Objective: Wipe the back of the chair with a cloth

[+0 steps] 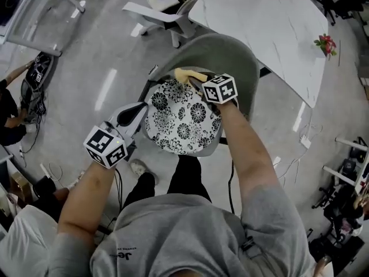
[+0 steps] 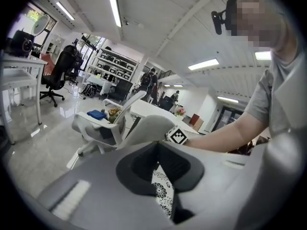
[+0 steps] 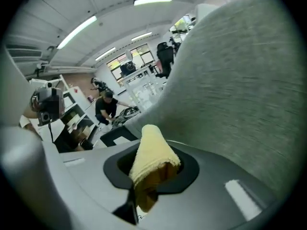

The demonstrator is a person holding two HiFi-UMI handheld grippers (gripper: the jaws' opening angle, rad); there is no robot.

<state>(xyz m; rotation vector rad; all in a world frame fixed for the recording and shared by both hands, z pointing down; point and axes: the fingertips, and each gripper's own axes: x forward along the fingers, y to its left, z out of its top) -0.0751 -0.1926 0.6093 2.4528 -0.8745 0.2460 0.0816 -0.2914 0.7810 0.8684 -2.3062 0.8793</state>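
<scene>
Between the 2 jaws of the right claw [image 1: 196, 79] sits a folded yellow cloth [image 1: 185, 74], clamped tight, with its rounded end poking out past the tips. Just beyond that claw rises the grey chair back [image 1: 233, 56], and the cloth lies against its inner face near the bottom, where back meets seat. Directly beneath the claw is a round cushion [image 1: 181, 120], white with black flowers, covering the seat. The left claw [image 1: 134, 113] is held off the cushion's left edge, just beside it, its tips brought together on nothing; a sliver of the flowered print shows through the narrow wedge behind them. Ahead of both claws, past the chair back, stands a white marble-patterned surface [image 1: 271, 22], and to its left a white office chair [image 1: 155, 13] on the glossy grey floor [image 1: 86, 56].
</scene>
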